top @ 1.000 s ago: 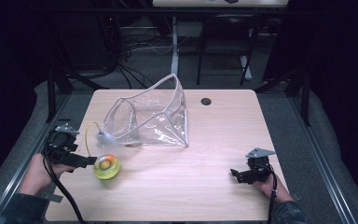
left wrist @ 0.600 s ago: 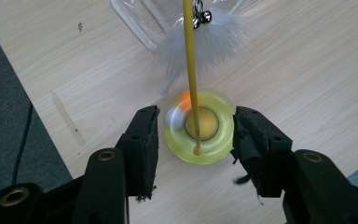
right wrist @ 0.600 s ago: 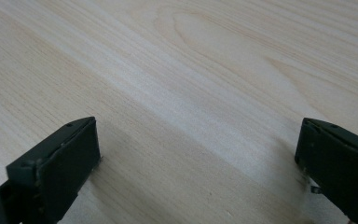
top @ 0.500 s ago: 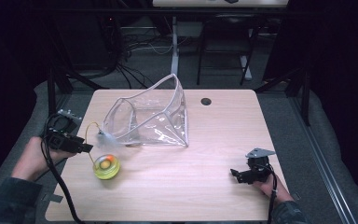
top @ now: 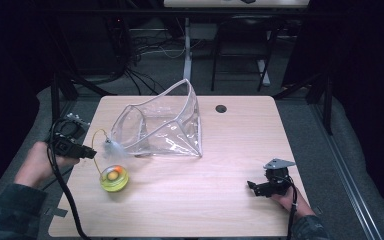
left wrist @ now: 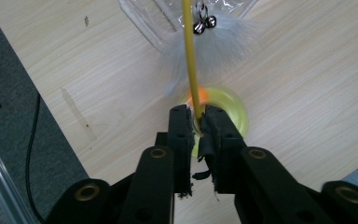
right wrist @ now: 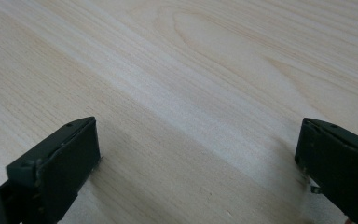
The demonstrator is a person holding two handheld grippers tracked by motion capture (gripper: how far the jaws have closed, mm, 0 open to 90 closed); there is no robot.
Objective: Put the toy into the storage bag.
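A yellow wire wand [top: 96,137] arcs up from a yellow disc toy [top: 113,178] with an orange ball, at the table's left. Its grey feather [top: 112,148] hangs by the mouth of a clear plastic bag [top: 160,125] lying on its side. My left gripper [top: 91,151] is shut on the wire. In the left gripper view the jaws [left wrist: 196,123] pinch the wire [left wrist: 190,56] above the disc [left wrist: 230,109], with small bells [left wrist: 203,24] and the feather [left wrist: 223,42] beyond. My right gripper [top: 252,186] rests open at the right, jaws [right wrist: 198,149] wide over bare wood.
A dark round hole [top: 221,108] sits in the wooden table [top: 240,145] behind the bag. The table's left edge [left wrist: 37,93] lies close to my left hand, grey floor below. Chairs, desk legs and cables stand in the dark beyond the far edge.
My left hand has moved back, away from the front edge, bending the yellow wire with it. The disc toy, the bag and the right gripper have stayed put.
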